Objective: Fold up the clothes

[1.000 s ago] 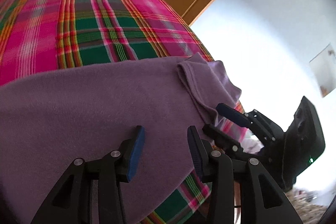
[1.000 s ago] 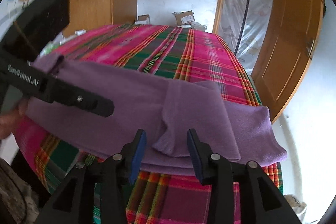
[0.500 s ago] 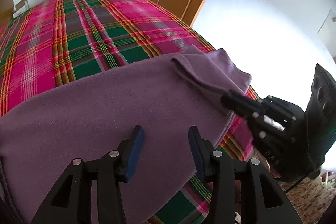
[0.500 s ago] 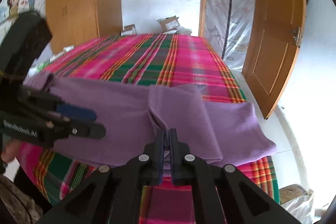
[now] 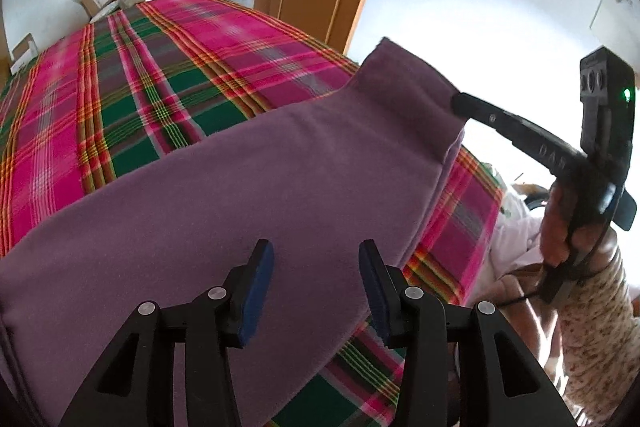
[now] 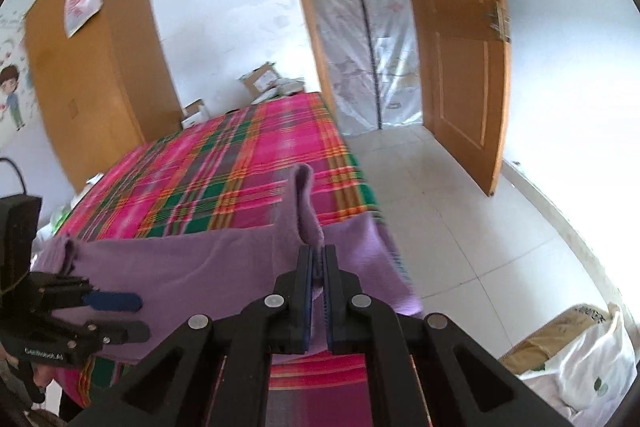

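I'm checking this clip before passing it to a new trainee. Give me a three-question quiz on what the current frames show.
1. True or false: the left gripper is shut on the purple garment.
2. Which part of the garment does the right gripper pinch? A) a raised fold at its right end B) a flat corner at its left end C) nothing
3. Fill in: the garment lies on a ____ bedspread in pink and green.

Key: 1 false, its fingers stand apart above the cloth. 2 A. 3 plaid.
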`<state>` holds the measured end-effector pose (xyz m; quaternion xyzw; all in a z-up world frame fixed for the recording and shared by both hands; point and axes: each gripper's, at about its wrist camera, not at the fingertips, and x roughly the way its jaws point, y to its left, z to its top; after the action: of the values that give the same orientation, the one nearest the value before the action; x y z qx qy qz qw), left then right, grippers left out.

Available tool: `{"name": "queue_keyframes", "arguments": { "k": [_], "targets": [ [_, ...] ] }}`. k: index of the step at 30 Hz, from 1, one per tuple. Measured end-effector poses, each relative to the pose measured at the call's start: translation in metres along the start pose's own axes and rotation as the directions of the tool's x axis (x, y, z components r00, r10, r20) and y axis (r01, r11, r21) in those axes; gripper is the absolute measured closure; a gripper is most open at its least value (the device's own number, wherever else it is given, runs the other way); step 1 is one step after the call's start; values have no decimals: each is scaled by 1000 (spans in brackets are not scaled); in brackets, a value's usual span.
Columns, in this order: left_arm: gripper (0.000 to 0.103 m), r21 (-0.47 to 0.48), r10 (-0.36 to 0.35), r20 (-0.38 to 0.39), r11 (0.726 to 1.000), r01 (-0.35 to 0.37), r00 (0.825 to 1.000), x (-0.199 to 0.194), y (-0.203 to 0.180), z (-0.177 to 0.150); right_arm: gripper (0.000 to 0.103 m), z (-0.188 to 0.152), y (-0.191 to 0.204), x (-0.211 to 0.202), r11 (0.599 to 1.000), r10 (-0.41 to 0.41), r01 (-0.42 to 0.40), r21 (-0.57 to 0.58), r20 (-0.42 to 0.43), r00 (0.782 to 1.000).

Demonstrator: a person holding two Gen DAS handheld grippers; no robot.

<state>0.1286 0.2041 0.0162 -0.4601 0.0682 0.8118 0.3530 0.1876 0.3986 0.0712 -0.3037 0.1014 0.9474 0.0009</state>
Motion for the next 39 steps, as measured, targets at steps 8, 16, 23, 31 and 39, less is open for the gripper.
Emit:
{"name": "queue_keyframes", "arguments": {
  "k": [8,16,23,31,39],
  "targets": [
    [57,38,-27,-20,999,28,999,5,-7,4,98,-1,-41,12,993,-35,39,116,-34,999],
    [57,140,-33,-56,989,40,998,10,-26,7,98,-3,-61,34,977,-33,58,207,-120,992],
    [57,154,-52,-78,986,63,996,8,-28,1,99,2,-56,20,979,-57,73,192,-88,995],
    [57,136,-119,-98,982,132,988,6,-25,0,99,-6,-57,32,972,-112,138,188,-142,984],
    [57,134,-121,-127,981,137,985,6,-32,7,96,-2,-68,14,948,-129,154,280,-103,986]
  ]
}}
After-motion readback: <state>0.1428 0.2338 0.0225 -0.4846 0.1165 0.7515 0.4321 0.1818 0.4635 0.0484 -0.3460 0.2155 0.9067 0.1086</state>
